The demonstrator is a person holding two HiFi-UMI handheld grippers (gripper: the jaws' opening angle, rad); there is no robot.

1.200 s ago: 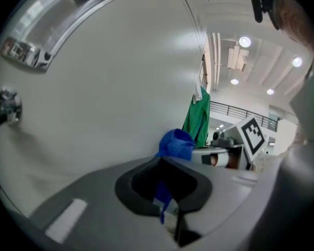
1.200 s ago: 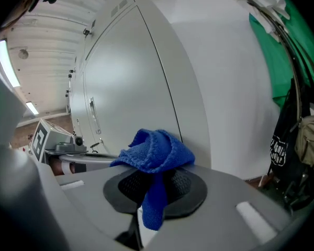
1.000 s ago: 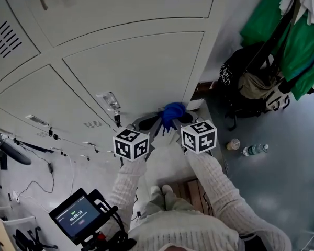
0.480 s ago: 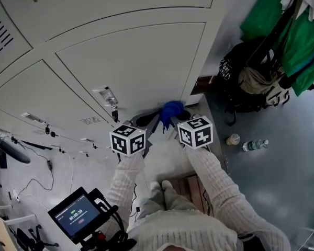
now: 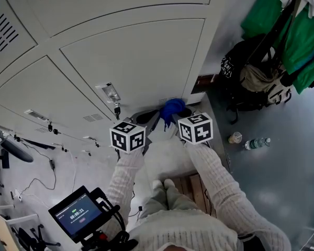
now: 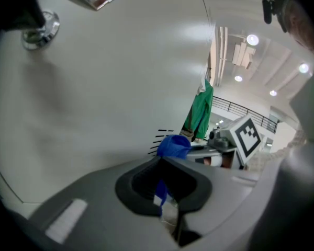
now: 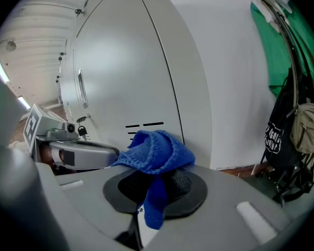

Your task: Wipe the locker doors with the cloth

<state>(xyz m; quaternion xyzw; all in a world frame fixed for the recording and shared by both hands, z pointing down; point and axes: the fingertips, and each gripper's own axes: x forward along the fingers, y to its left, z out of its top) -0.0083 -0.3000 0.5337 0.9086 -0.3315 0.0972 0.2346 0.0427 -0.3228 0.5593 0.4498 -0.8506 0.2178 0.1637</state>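
**Blue cloth, both tools on it.** The cloth (image 7: 156, 151) is knitted w/ a stitched edge. It sits bunched in a loose fold at the tips of both tools, low by the vent slots (image 7: 144, 125) of a pale locker door (image 7: 120, 72). Your right gripper (image 7: 155, 186) is clamped tight on it, w/ the bunch above the pads and a tail hanging down btwn them. Your left gripper (image 6: 163, 178) is closed too, pinching a thin blue strip of it w/ a small white tag (image 6: 160, 199). No print on the tag can be read.

The head view puts the cloth (image 5: 172, 109) btwn the left gripper (image 5: 146, 120) and the right gripper (image 5: 180, 118), which angle in toward each other at the door's lower right corner. Whether the cloth touches the door, can't tell.

Only the head view shows your knit sleeves (image 5: 214, 177), a small screen (image 5: 76, 213) w/ digits too small to read surely, and a bottle (image 5: 256, 143) on the floor (image 5: 282, 182). Only the left gripper view shows ceiling lights (image 6: 253, 39) and a round metal lock (image 6: 42, 27) on the door. The right gripper view alone gives the weave close up. It also shows a black bag (image 7: 275, 140) w/ white lettering, illegible, below green garments (image 7: 282, 51). The marker cubes (image 5: 128, 136) carry black-and-white squares, no words.
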